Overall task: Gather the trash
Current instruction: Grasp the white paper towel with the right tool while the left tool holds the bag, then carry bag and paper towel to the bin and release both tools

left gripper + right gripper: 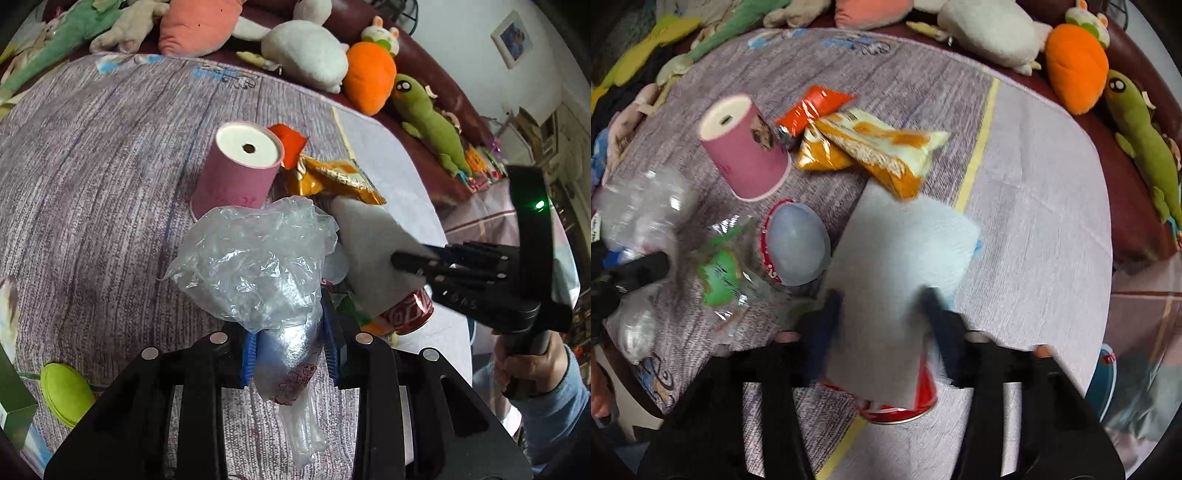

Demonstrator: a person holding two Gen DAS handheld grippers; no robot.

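Left wrist view, lower centre: my left gripper [290, 350] is closed on the gathered neck of a crumpled clear plastic bag [255, 266], which balloons upward toward mid-frame. I judge it nearly weightless, limp and slippery; the bunched neck is the only place that gives the fingers [249, 354] real purchase.

Right wrist view, lower centre: my right gripper [882, 314] pinches a white paper napkin [897, 266] by its near edge, the sheet standing out toward mid-frame. It looks soft, light and easily torn, so a shallow edge hold should suffice. The view is motion-blurred, and the pad contact is not sharp.

Below the napkin lies a red soda can [908, 408], on its side as far as I can tell; probably thin-walled, best taken across the body.

On the tablecloth [1034, 184], upper left of the right view, stands an inverted pink paper cup [746, 155]. Just right of it lie an orange wrapper [812, 107] and a yellow snack packet [882, 155], crinkly and flat, best pinched at a raised seam. At left centre rest a green-labelled clear wrapper [724, 273] and a grey domed lid [798, 243].
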